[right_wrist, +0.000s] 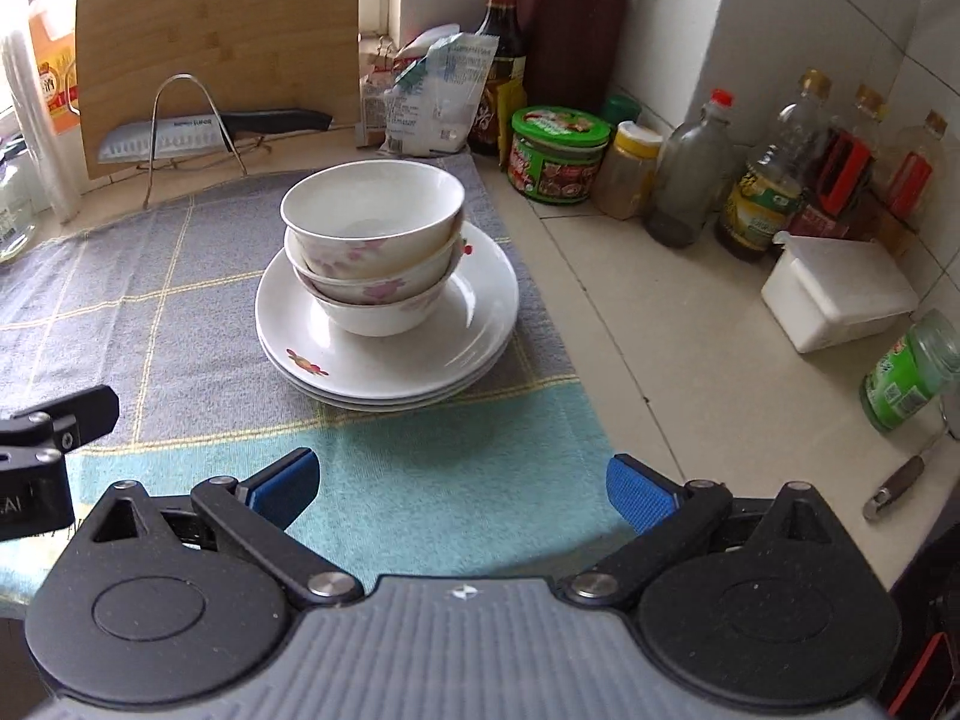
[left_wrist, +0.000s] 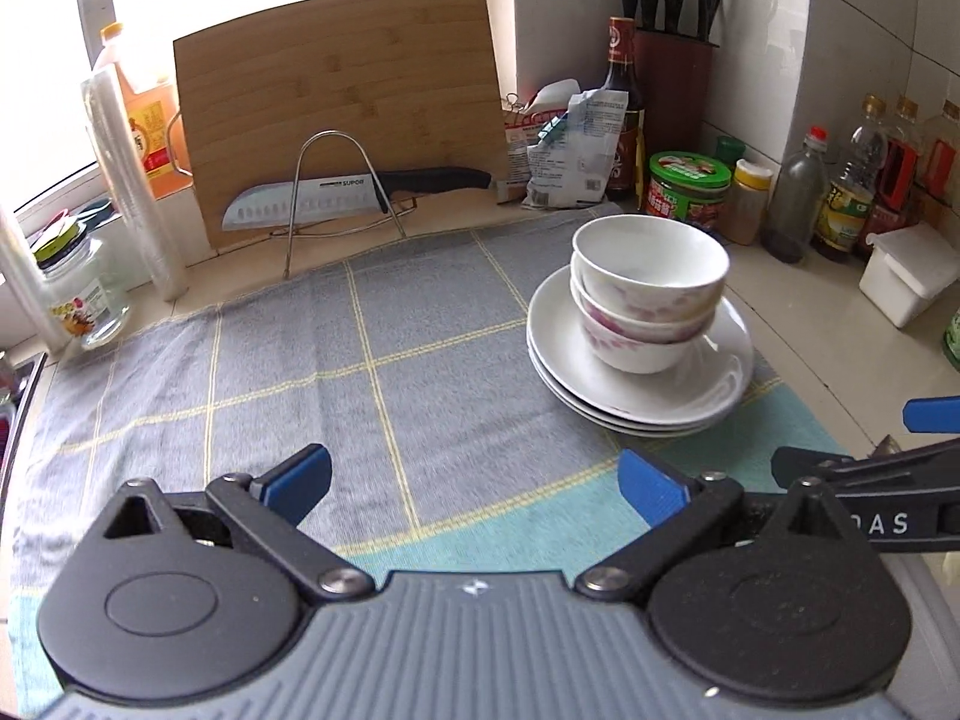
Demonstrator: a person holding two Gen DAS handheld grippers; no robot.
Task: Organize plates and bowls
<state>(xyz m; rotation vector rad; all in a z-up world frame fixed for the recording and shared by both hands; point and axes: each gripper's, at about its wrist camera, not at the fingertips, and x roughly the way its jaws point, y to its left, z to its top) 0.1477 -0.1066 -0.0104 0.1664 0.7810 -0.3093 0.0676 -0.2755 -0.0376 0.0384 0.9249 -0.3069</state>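
Three white bowls with pink flowers stand nested on a stack of three white plates, on the right part of a grey and teal checked towel. My left gripper is open, empty, over the towel's near edge, left of and nearer than the stack. My right gripper is open and empty too, in front of the stack. Each gripper shows at the edge of the other's view.
A bamboo cutting board and a knife in a wire rack stand at the back. Sauce bottles, jars and a white box crowd the right counter. A knife block fills the corner. A glass jar stands left.
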